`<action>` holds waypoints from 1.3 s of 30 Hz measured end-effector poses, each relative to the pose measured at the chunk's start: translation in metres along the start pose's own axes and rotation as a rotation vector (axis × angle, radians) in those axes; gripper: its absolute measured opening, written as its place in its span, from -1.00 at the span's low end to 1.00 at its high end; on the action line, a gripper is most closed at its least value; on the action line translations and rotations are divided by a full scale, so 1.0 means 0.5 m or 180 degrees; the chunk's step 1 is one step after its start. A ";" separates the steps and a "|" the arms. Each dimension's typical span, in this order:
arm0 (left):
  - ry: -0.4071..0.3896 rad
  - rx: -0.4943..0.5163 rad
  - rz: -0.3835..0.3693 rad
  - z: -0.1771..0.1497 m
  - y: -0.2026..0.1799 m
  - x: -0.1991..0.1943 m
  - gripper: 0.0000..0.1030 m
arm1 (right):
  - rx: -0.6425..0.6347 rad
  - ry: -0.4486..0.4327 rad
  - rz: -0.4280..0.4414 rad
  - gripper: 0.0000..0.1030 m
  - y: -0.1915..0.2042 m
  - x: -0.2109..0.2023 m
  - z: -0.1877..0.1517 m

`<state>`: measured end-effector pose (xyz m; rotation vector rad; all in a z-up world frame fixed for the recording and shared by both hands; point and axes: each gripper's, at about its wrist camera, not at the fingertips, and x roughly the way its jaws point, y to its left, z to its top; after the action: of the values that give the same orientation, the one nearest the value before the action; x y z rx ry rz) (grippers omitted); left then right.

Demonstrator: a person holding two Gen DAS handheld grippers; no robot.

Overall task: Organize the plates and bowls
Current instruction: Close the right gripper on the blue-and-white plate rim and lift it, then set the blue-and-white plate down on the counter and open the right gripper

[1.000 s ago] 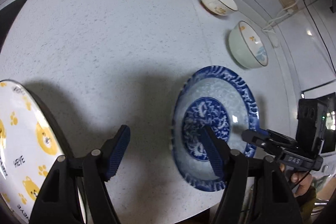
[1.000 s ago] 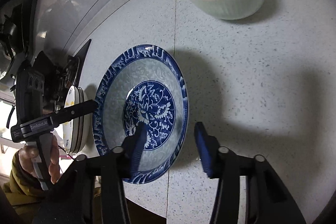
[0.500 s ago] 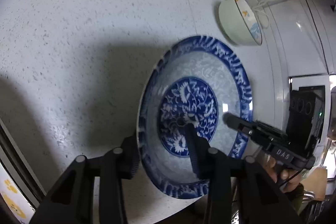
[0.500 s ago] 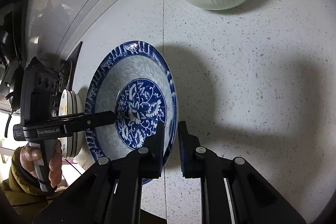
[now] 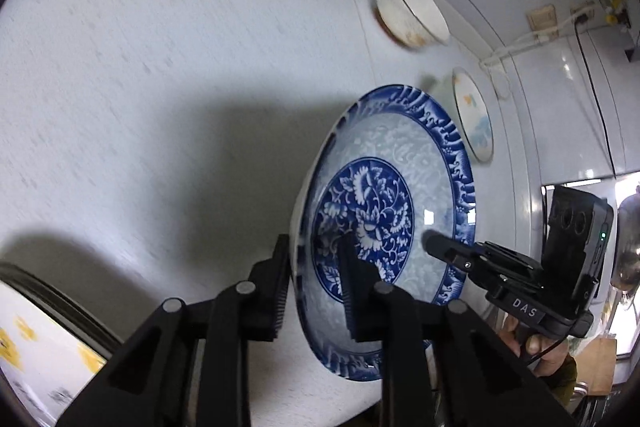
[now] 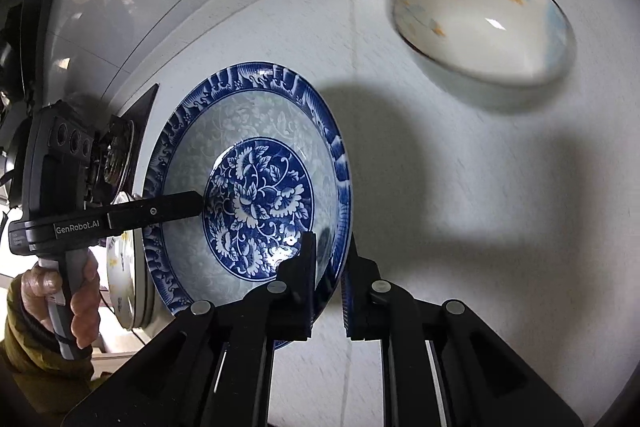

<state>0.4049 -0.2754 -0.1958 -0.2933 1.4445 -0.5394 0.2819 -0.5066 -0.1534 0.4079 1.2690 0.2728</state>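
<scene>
blue plate (image 5: 384,187) now tilted up off desk (image 5: 160,67) | left gripper (image 5: 312,287) jaws clamp its rim | right gripper (image 6: 330,287) jaws clamp opposite rim

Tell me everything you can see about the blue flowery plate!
The blue flowery plate is a deep, shiny dish that looks like glazed ceramic. It has a dark blue wavy border, a pale ring with faint white swirls, and a round centre of blue and white flowers. The left gripper and the right gripper each pinch its rim from opposite sides, one finger inside and one behind. It seems to be lifted and tilted above the speckled white counter.
</scene>
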 end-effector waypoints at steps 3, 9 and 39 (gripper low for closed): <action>-0.0056 -0.0118 0.0070 0.060 0.055 -0.029 -0.59 | -0.0024 0.0033 0.0086 -0.79 0.037 0.042 0.065; -0.0091 -0.0313 0.0279 0.142 0.175 -0.048 -0.59 | -0.0059 0.0159 0.0100 -0.79 0.087 0.132 0.145; -0.2213 0.0914 0.0070 0.035 -0.062 -0.361 0.42 | -0.0072 -0.1401 -0.0398 0.09 0.015 -0.265 0.074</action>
<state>0.4102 -0.2107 -0.0234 -0.2051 0.6872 -0.5477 0.2807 -0.5603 -0.0265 0.3442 0.8543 0.0831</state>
